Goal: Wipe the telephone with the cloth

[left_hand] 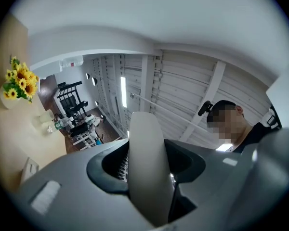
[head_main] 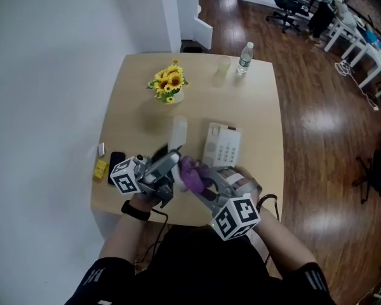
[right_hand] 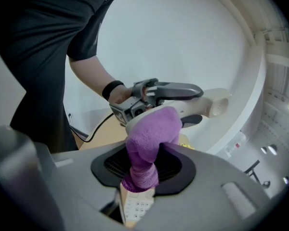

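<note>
The white telephone base (head_main: 221, 146) lies on the round wooden table (head_main: 267, 126). My left gripper (head_main: 171, 161) is shut on the telephone's white handset (head_main: 178, 132), held up above the table; the handset (left_hand: 147, 167) fills the gap between the jaws in the left gripper view. My right gripper (head_main: 200, 180) is shut on a purple cloth (head_main: 190, 175). In the right gripper view the cloth (right_hand: 149, 141) presses against the near end of the handset (right_hand: 209, 102), just below the left gripper (right_hand: 156, 93). The keypad of the base (right_hand: 135, 207) shows under the jaws.
A pot of sunflowers (head_main: 169, 84), a glass (head_main: 223, 68) and a water bottle (head_main: 244, 58) stand at the table's far side. A black device (head_main: 117, 165), a yellow item (head_main: 100, 168) and a small white item (head_main: 101, 149) lie near the left edge.
</note>
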A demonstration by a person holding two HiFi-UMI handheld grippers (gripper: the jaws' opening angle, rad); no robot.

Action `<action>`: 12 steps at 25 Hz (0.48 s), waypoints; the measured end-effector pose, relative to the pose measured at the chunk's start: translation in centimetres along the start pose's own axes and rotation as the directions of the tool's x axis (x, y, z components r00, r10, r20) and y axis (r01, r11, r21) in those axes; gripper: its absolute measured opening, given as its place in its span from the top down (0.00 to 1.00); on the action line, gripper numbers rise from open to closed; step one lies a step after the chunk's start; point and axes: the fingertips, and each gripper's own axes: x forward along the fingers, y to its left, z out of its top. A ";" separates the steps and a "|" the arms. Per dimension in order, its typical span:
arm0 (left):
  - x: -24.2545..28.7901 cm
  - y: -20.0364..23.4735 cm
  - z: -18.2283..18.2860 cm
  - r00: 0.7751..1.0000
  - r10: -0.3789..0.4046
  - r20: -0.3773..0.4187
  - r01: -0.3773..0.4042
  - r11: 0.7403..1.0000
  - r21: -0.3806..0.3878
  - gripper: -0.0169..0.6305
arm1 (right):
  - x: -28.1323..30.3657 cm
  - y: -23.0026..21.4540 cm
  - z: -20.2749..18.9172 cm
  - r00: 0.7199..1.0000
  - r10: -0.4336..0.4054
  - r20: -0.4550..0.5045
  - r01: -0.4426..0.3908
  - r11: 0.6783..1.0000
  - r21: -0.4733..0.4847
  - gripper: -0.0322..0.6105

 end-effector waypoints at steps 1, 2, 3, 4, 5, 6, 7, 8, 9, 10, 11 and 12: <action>0.0 0.1 -0.1 1.000 0.006 -0.002 -0.006 1.000 0.003 0.64 | 0.2 0.3 -0.1 1.000 0.000 -0.005 0.000 1.000 -0.001 0.75; -0.2 0.2 -0.1 1.000 0.010 -0.001 -0.010 1.000 0.002 0.64 | 0.3 0.5 -0.2 1.000 0.002 -0.007 -0.002 1.000 0.006 0.75; -0.3 0.2 -0.1 1.000 0.012 0.004 -0.012 1.000 -0.003 0.64 | 0.3 0.8 -0.3 1.000 0.007 -0.007 -0.007 1.000 0.016 0.75; -0.4 0.2 -0.1 1.000 0.013 0.010 -0.013 1.000 -0.007 0.64 | 0.4 1.2 -0.3 1.000 0.015 -0.009 -0.015 1.000 0.020 0.75; -0.5 0.3 0.0 1.000 0.015 0.014 -0.015 1.000 -0.009 0.64 | 0.4 1.8 -0.4 1.000 0.027 -0.012 -0.027 0.999 0.018 0.75; -0.6 0.4 0.0 1.000 0.018 0.016 -0.018 1.000 -0.011 0.64 | 0.5 2.5 -0.6 0.999 0.045 -0.017 -0.045 0.999 0.011 0.75; -0.7 0.5 0.0 1.000 0.022 0.017 -0.021 1.000 -0.013 0.64 | 0.5 3.2 -0.9 0.997 0.070 -0.022 -0.070 0.998 0.005 0.75; -0.8 0.6 0.0 1.000 0.024 0.019 -0.023 1.000 -0.017 0.64 | 0.4 3.9 -1.3 0.995 0.095 -0.023 -0.095 0.995 0.005 0.75; -0.9 0.7 -0.1 1.000 0.023 0.022 -0.022 0.999 -0.022 0.64 | 0.3 4.2 -1.5 0.994 0.111 -0.021 -0.111 0.994 0.014 0.75; -0.9 0.7 -0.1 1.000 0.019 0.025 -0.018 0.999 -0.027 0.64 | 0.1 4.0 -1.6 0.994 0.110 -0.016 -0.110 0.993 0.031 0.75; -0.9 0.6 -0.1 1.000 0.014 0.027 -0.013 0.999 -0.031 0.64 | -0.2 3.3 -1.5 0.996 0.093 -0.010 -0.093 0.994 0.052 0.75; -0.8 0.4 -0.2 1.000 0.008 0.029 -0.007 0.999 -0.034 0.64 | -0.5 2.2 -1.3 0.998 0.066 -0.007 -0.065 0.995 0.072 0.75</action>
